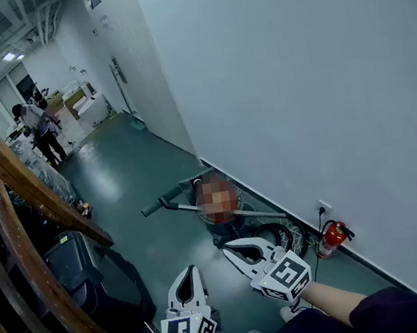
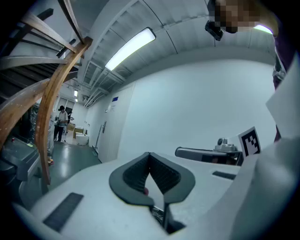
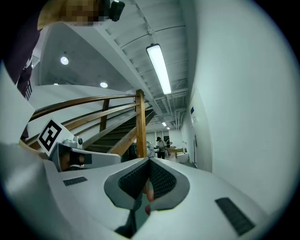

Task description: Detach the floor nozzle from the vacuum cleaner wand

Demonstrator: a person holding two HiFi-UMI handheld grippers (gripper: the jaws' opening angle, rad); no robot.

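Observation:
The vacuum cleaner (image 1: 236,223) lies on the green floor by the white wall, part of it under a mosaic patch. Its grey wand (image 1: 169,202) points left, and a coiled black hose (image 1: 284,233) lies to the right. I cannot pick out the floor nozzle. Both grippers are held level above the floor, short of the vacuum and touching nothing. My left gripper (image 1: 189,271) (image 2: 149,154) is shut and empty. My right gripper (image 1: 228,249) (image 3: 149,161) is also shut and empty. Each gripper view shows the other gripper beside it.
A red fire extinguisher (image 1: 332,237) stands against the wall under a socket. A wooden stair rail (image 1: 18,190) runs along the left, with a black bin (image 1: 93,276) beneath it. Far down the corridor a person (image 1: 39,131) stands near boxes (image 1: 78,100).

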